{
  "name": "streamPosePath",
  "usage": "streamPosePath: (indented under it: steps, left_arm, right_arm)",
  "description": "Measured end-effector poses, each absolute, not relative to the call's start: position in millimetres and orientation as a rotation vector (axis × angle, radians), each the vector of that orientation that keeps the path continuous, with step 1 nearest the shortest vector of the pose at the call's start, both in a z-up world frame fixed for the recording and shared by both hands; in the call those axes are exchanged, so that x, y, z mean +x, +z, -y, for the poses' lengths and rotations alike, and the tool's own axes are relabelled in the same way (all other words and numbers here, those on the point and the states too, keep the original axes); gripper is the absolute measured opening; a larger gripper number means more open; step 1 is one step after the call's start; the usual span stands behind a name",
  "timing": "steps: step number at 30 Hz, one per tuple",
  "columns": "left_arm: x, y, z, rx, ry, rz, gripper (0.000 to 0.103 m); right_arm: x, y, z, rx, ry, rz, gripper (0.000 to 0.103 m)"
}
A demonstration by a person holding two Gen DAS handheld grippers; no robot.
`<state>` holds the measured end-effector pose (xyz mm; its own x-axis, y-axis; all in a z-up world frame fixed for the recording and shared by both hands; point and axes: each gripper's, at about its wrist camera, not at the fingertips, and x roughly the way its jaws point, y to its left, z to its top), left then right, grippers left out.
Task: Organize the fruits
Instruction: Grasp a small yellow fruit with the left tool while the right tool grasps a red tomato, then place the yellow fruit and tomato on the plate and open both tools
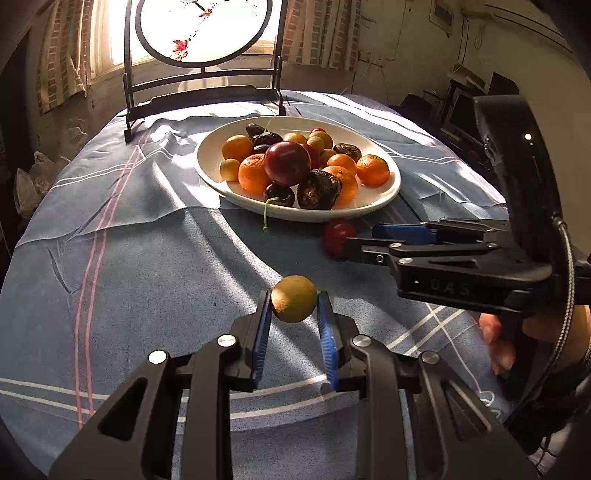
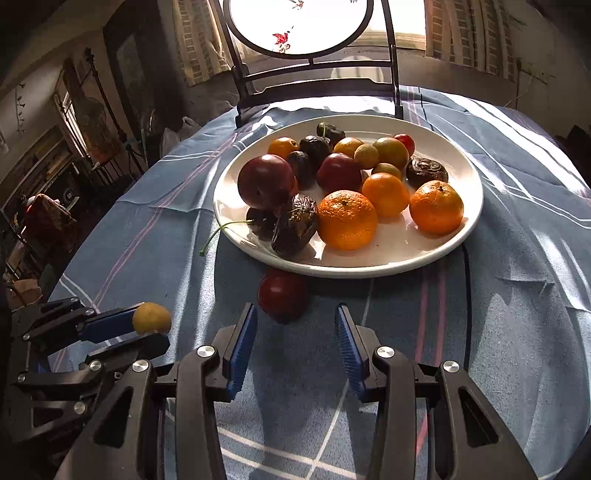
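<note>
A blue striped cloth (image 2: 517, 295) is covering the table, and a white plate (image 2: 388, 258) is sitting on it, serving here as the landmark. Behind the plate a dark frame with a round screen (image 1: 203, 29) is standing against the bright window.

The plate is holding a heap of fruit: oranges (image 2: 347, 219), a large plum (image 2: 266, 181), wrinkled dark fruits (image 2: 295, 225), small yellow ones and a cherry whose green stem (image 2: 221, 230) is hanging over the near-left rim.

The right gripper (image 2: 293, 332) is pointing down at the cloth just in front of the plate, its blue pads standing partly apart and gripping nothing. A red fruit (image 2: 282, 295) is lying on the cloth between the plate's near rim and those fingertips, just beyond the gap, not pressed by either pad.

The left gripper (image 1: 294, 306) is sitting nearer than the plate and left of the right gripper, its jaws closed tight on a small yellow fruit (image 1: 294, 298), clamping it at the pad tips.

A hand (image 1: 498, 339) is gripping the right gripper's handle.
</note>
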<state>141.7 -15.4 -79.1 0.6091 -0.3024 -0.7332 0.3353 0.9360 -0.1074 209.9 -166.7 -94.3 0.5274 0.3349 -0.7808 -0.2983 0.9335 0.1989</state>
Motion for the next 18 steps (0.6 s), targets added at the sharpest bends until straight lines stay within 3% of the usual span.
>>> streamPosePath:
  steps: [5,8,18]
  left_arm:
    - [144,-81,13,0.037,-0.372,-0.838,0.024]
    - [145,-81,13,0.026,-0.374,-0.839,0.024]
    - [165,-55,27,0.028,-0.413,-0.792,0.024]
  right_arm:
    - [220,-96,151,0.020,0.378,-0.949,0.043]
    - [217,-95,151,0.032,0.390,-0.945,0.032]
    - [200,-36,214,0.109,0.363,-0.770,0.032]
